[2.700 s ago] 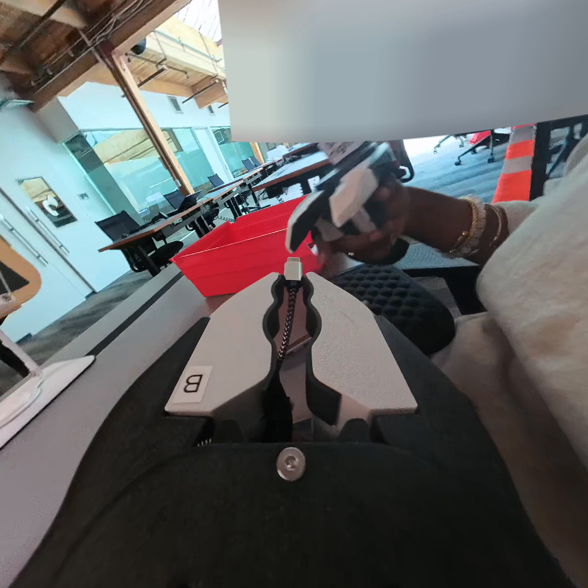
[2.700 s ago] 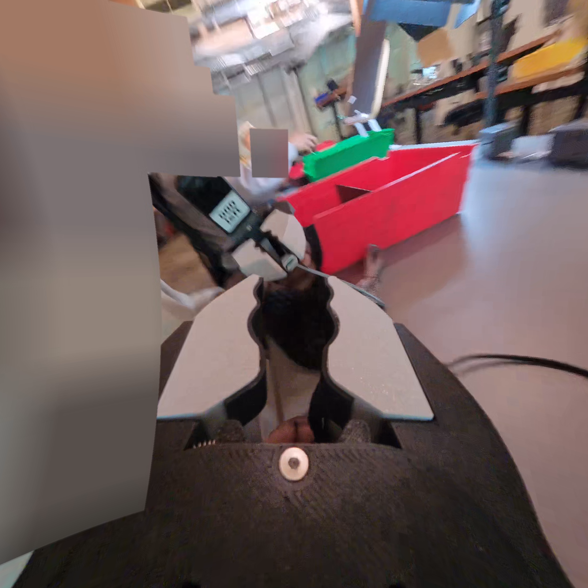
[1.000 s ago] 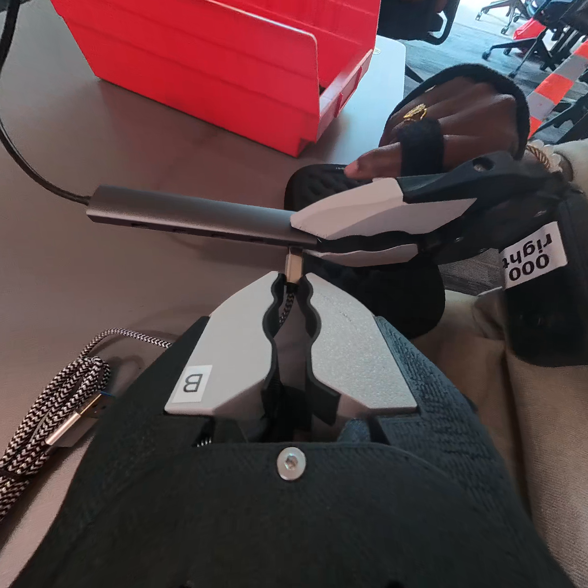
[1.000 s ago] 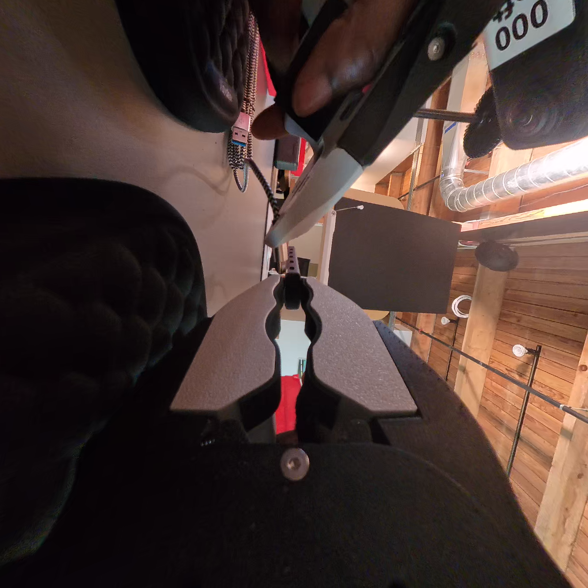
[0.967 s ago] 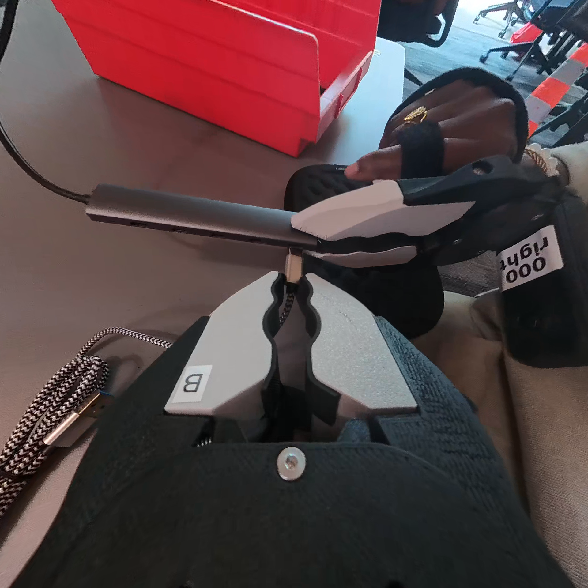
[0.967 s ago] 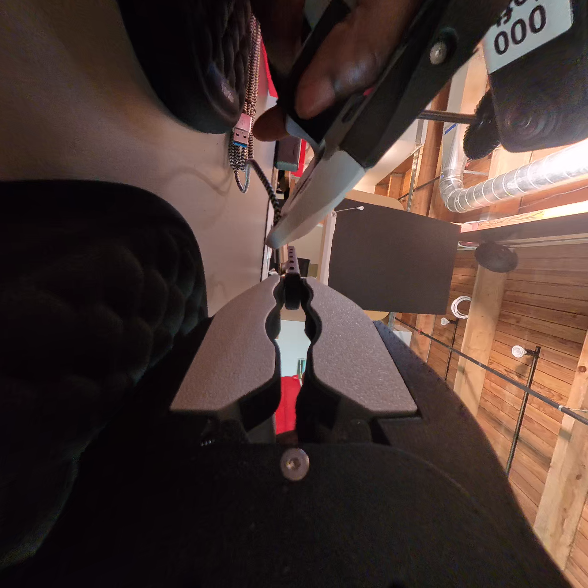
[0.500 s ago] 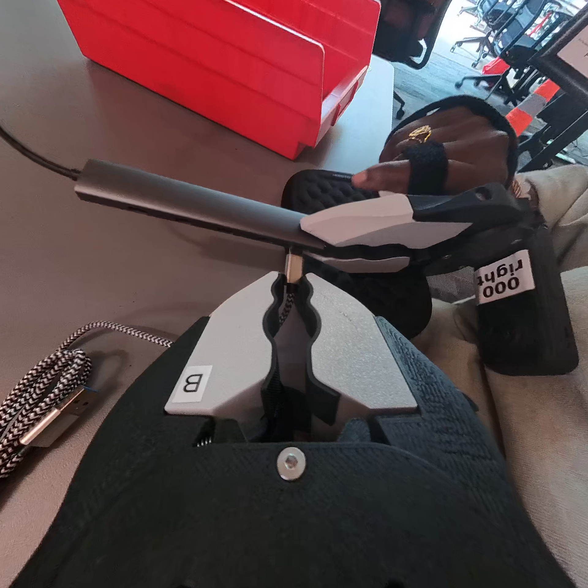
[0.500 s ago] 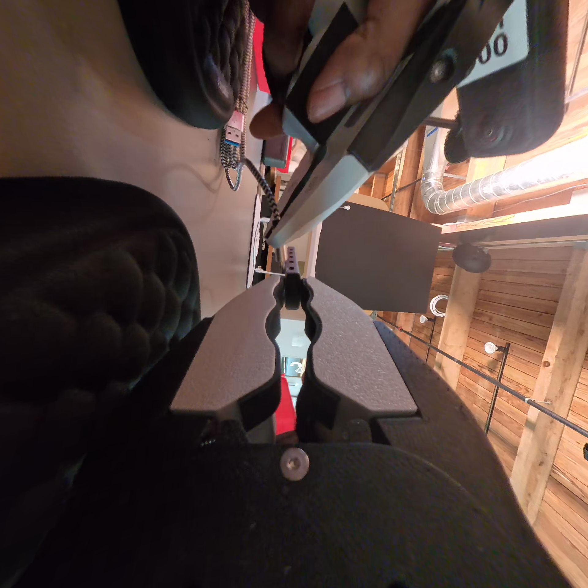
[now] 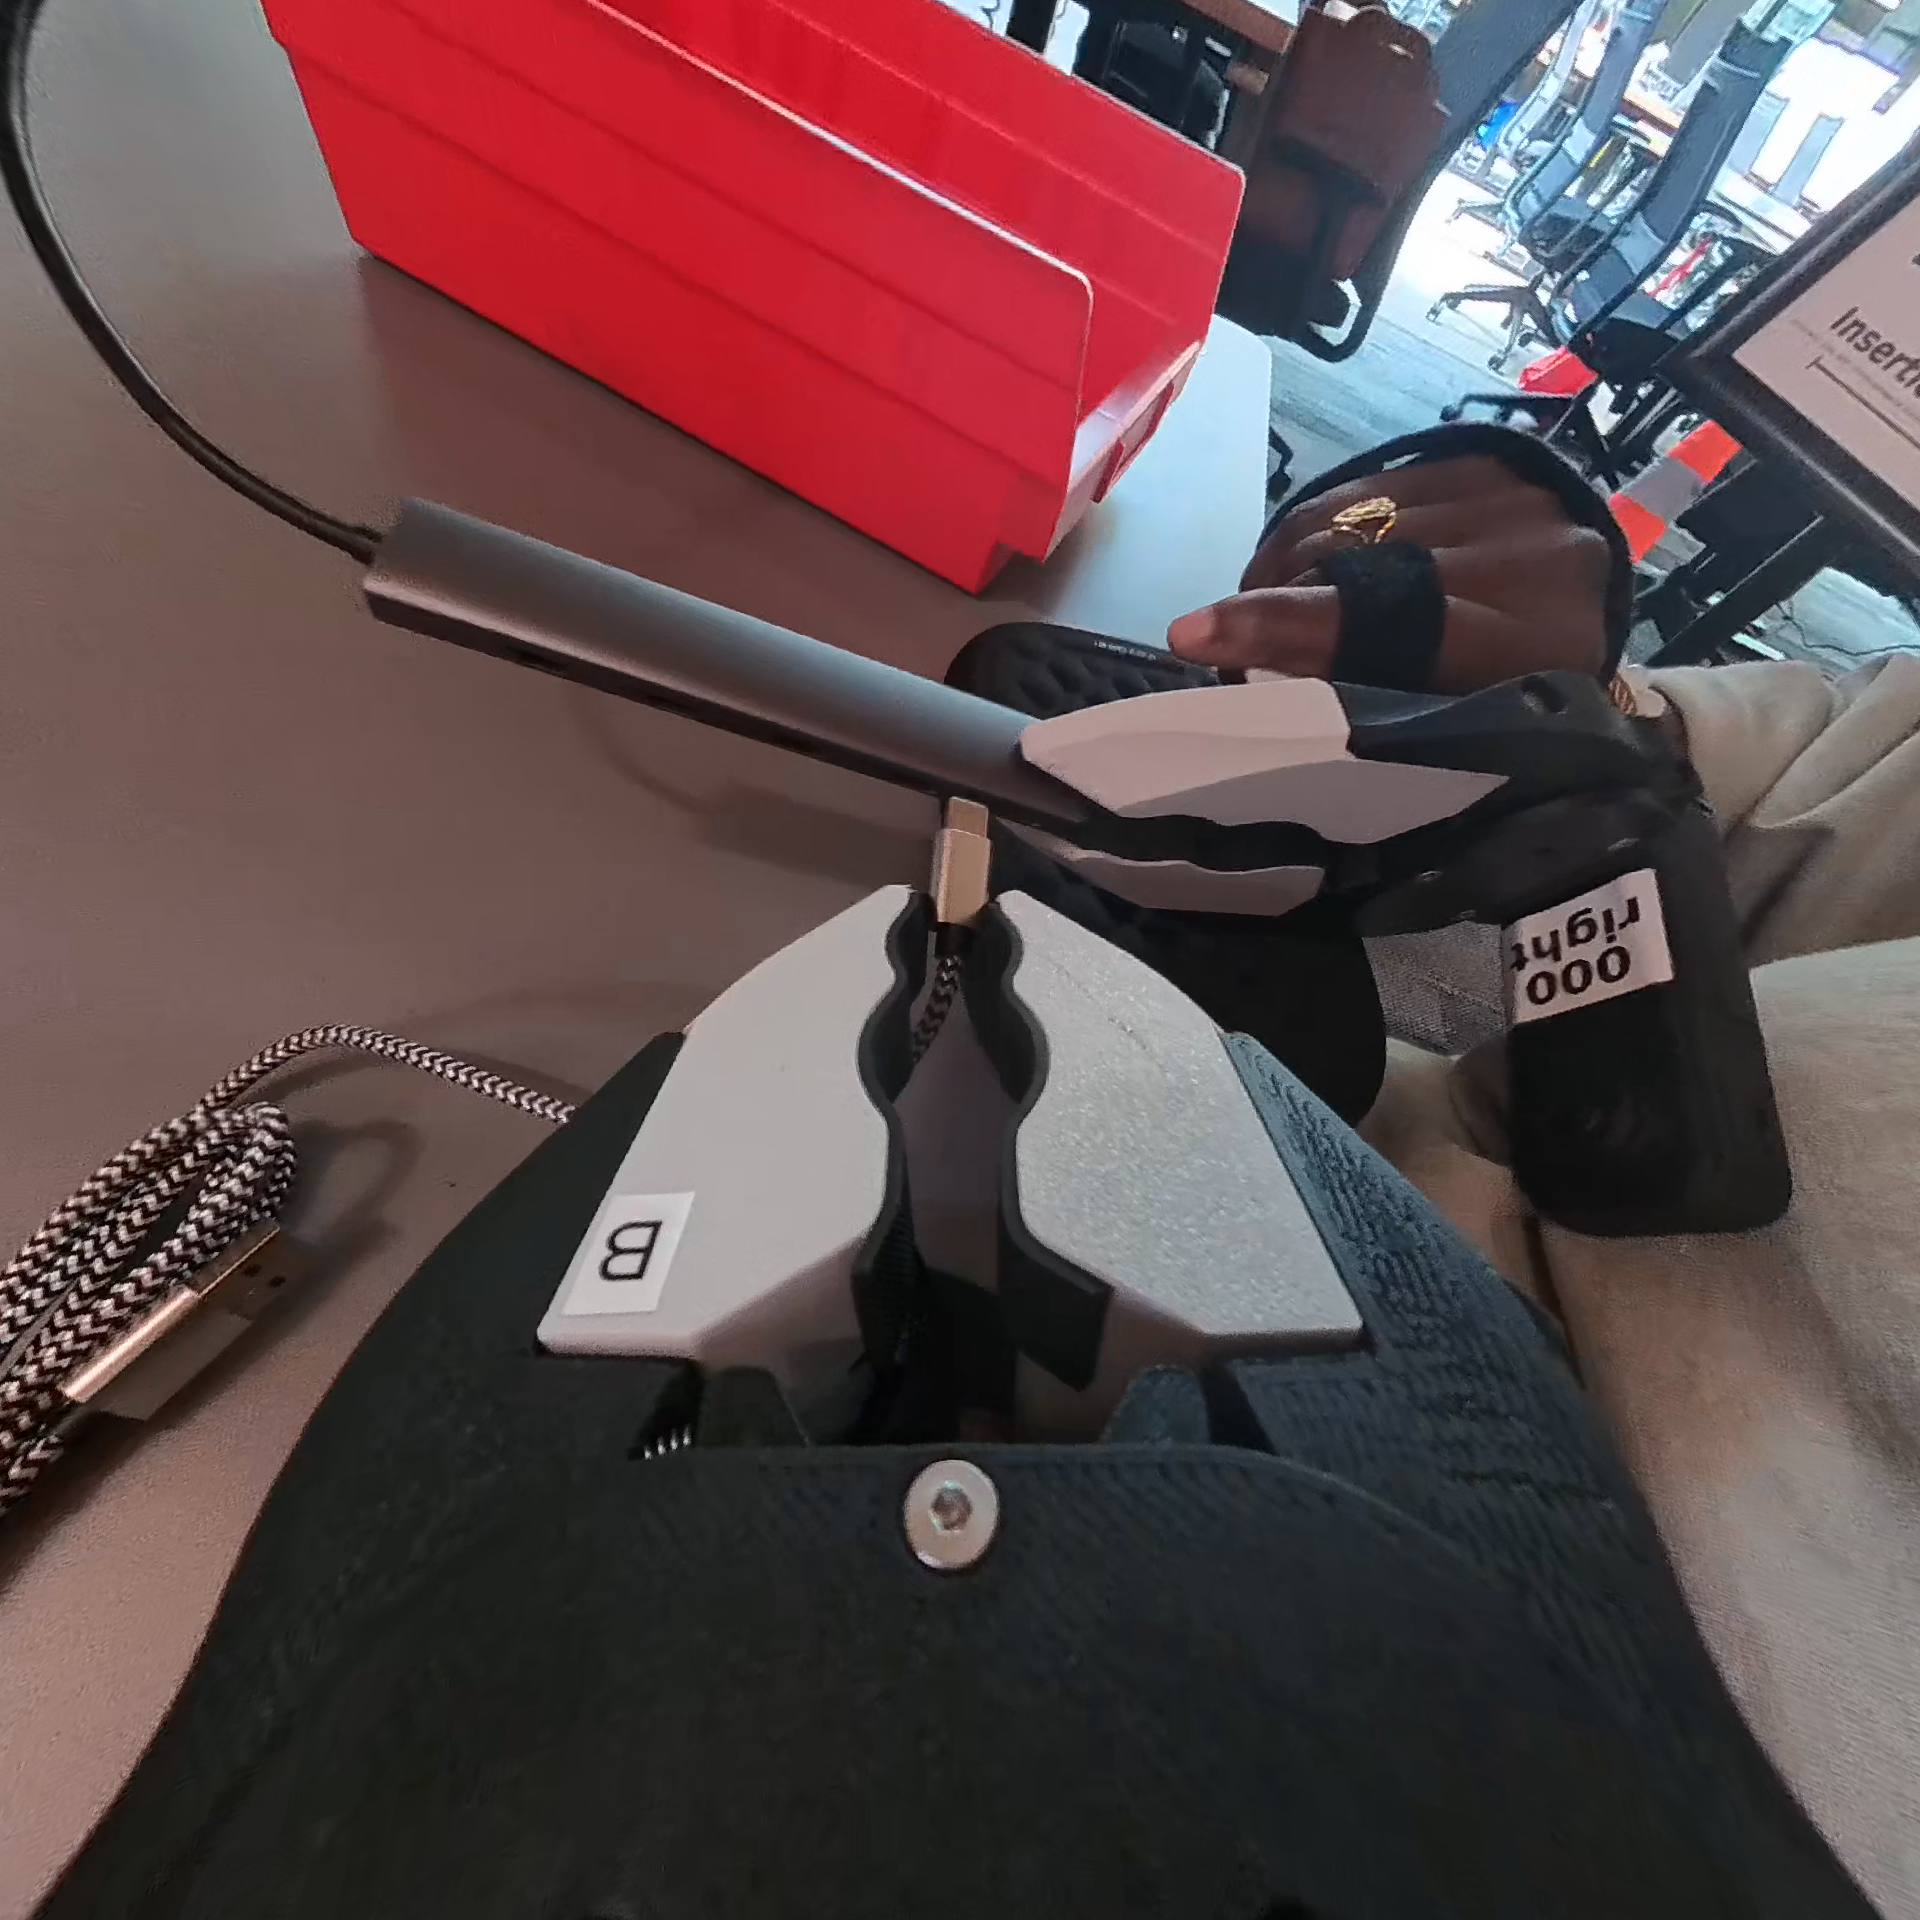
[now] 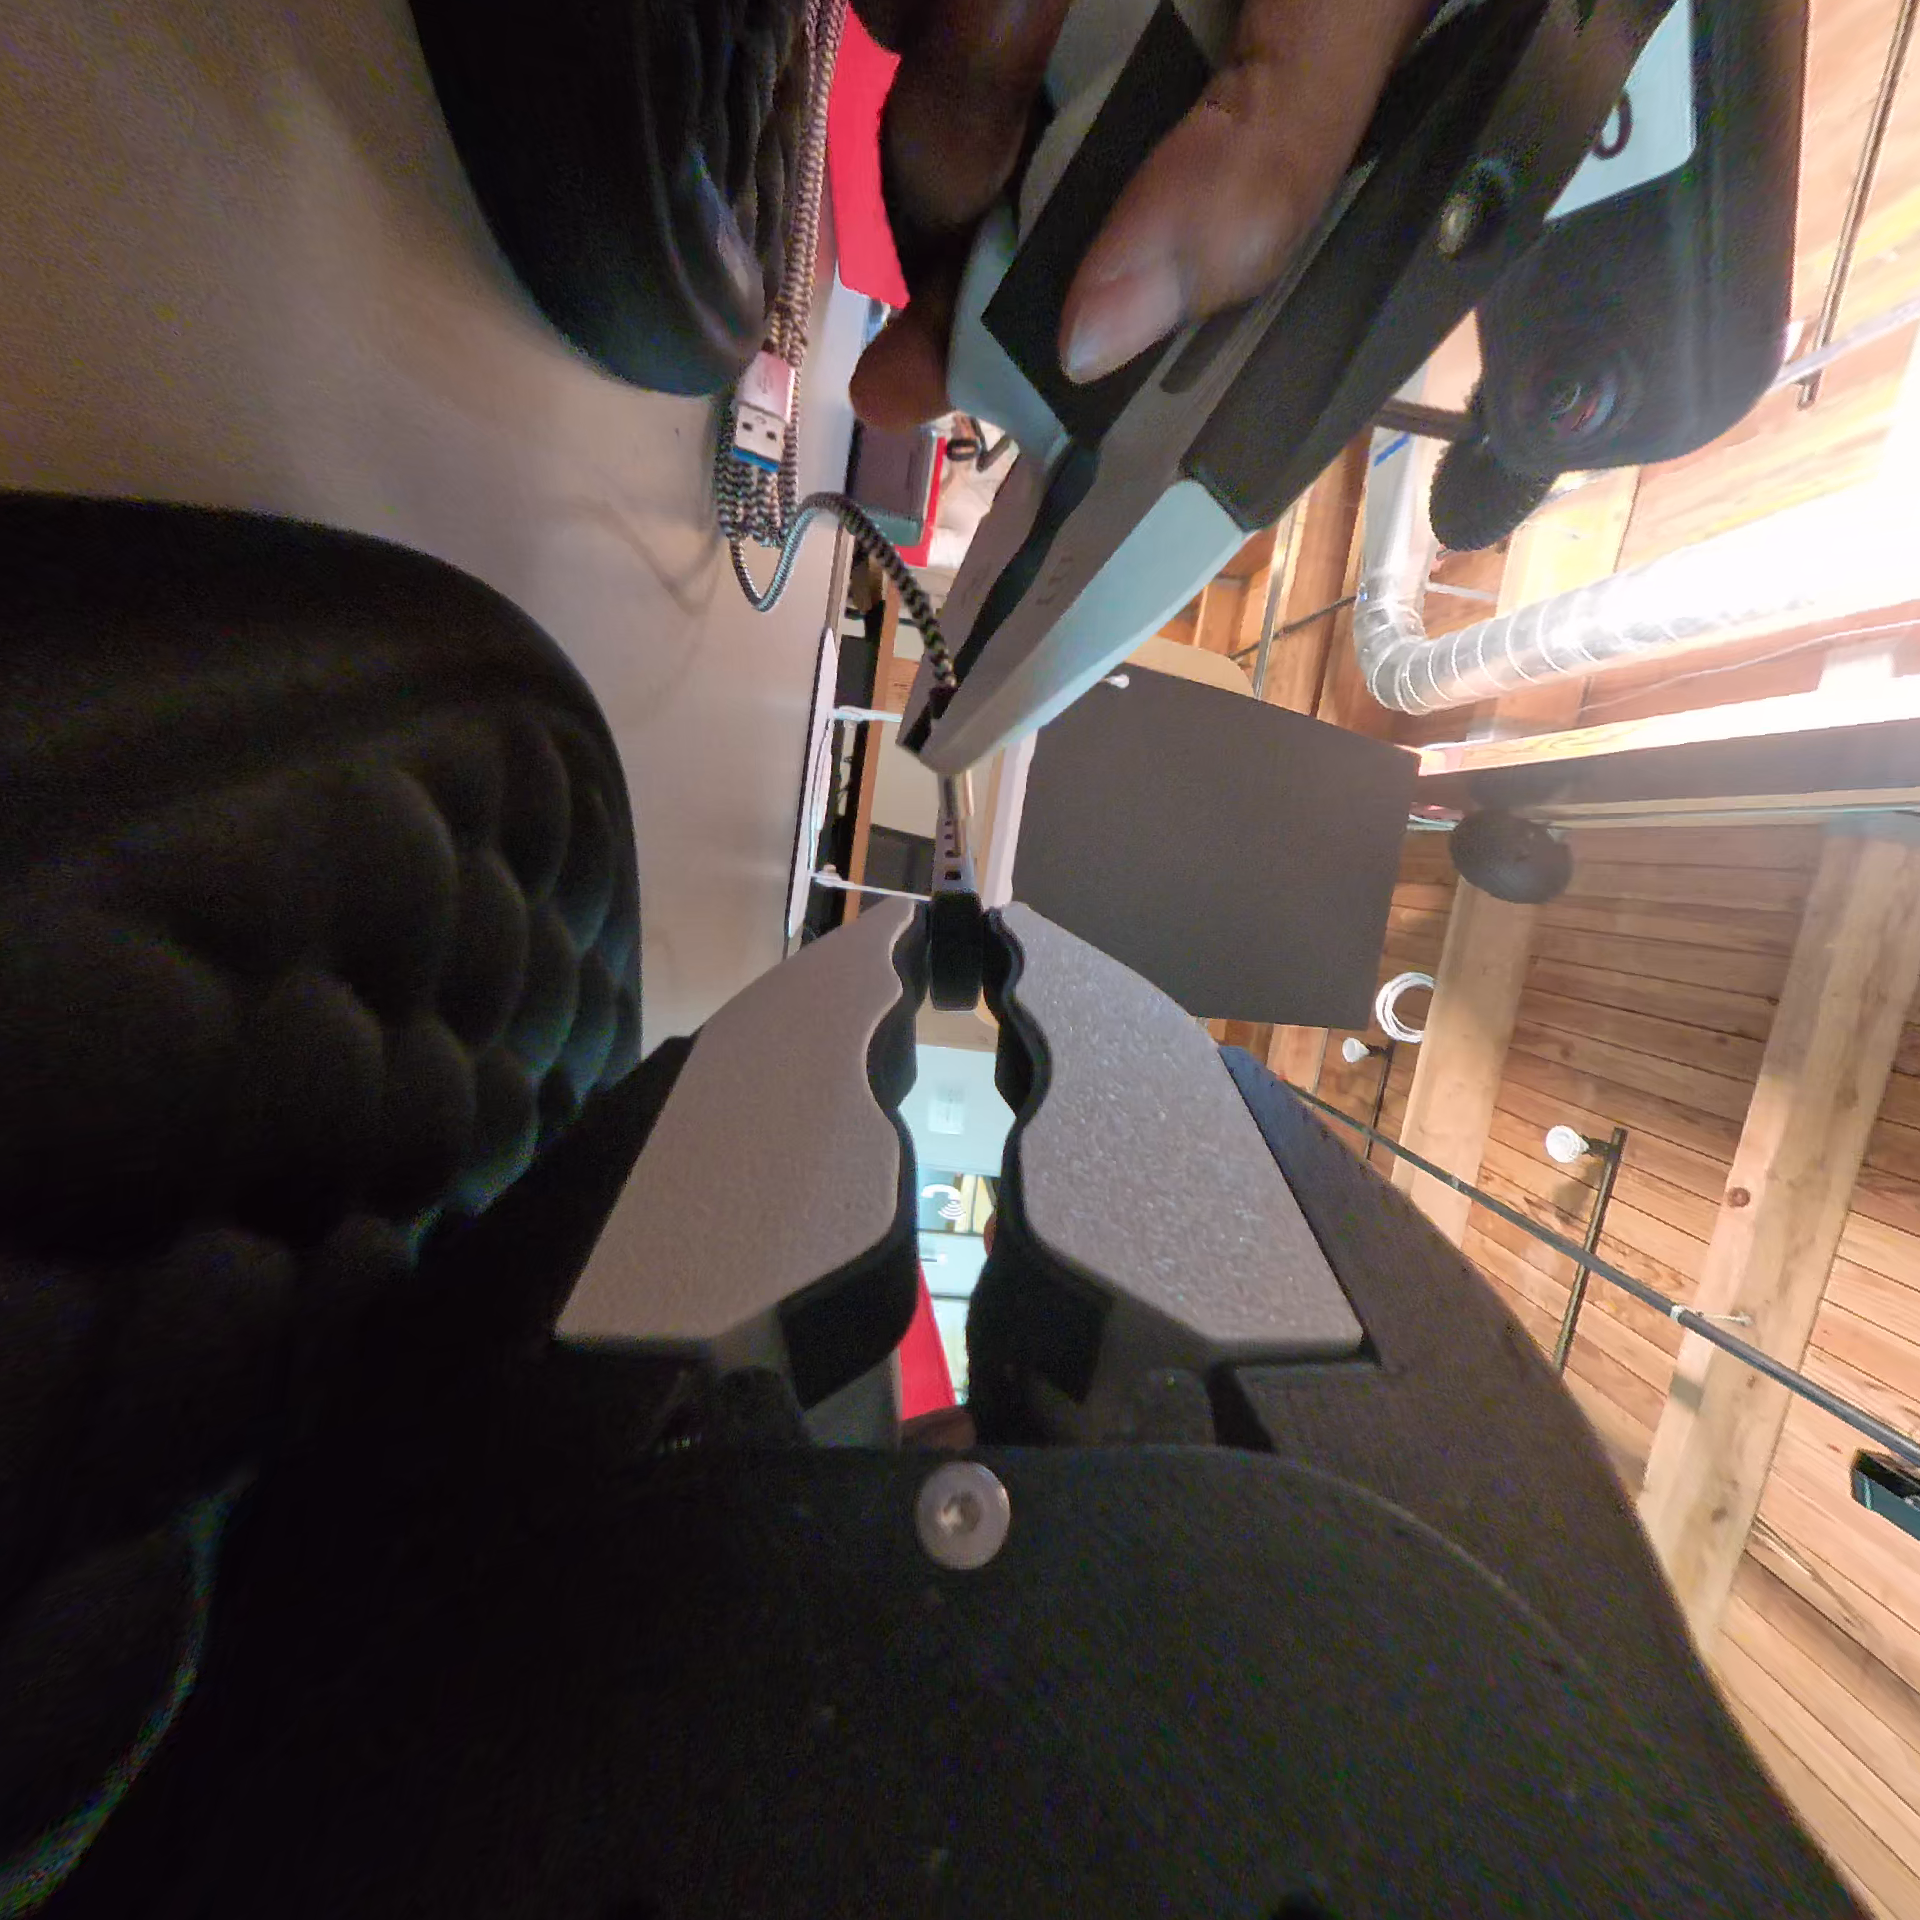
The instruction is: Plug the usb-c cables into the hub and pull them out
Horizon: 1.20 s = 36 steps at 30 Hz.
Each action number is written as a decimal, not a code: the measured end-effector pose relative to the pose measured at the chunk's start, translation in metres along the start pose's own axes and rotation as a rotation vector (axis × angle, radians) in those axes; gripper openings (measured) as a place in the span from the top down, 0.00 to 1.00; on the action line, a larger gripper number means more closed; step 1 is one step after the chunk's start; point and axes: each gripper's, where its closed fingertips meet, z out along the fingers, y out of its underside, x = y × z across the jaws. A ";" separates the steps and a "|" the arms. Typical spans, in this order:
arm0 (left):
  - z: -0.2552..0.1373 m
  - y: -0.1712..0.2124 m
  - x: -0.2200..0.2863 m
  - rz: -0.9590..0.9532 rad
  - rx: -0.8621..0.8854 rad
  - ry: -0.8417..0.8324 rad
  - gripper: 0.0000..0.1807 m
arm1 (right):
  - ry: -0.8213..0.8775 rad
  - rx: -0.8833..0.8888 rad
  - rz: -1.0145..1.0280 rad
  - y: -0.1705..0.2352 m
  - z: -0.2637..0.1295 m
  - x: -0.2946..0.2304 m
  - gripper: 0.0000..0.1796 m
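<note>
My left tongs (image 9: 961, 914) pinch the plug (image 9: 958, 860) by its metal shell, cable (image 9: 932, 1006) trailing back between them, so the tip points straight ahead at the hub (image 9: 686, 644). My right tongs (image 10: 956, 961) clamp the hub's near end and hold it off the bench (image 9: 260, 790), its ports facing the plug. The tip sits just at the hub's edge; whether it is seated I cannot tell.

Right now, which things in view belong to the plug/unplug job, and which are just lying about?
In the job:
- USB-C plug in the left gripper
- grey hub in the right gripper
- braided cable

Lying about:
- red bin
- black padded rest
- office chairs
</note>
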 end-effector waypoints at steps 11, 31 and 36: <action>0.004 0.005 0.003 0.032 -0.038 0.003 0.94 | -0.023 0.003 -0.011 -0.001 0.003 -0.003 0.95; 0.007 0.014 0.009 -0.020 -0.104 0.102 0.94 | 0.020 0.113 -0.171 -0.006 0.000 0.000 0.95; 0.007 0.013 0.008 -0.055 -0.100 0.121 0.94 | 0.030 0.118 -0.218 -0.008 0.002 0.001 0.95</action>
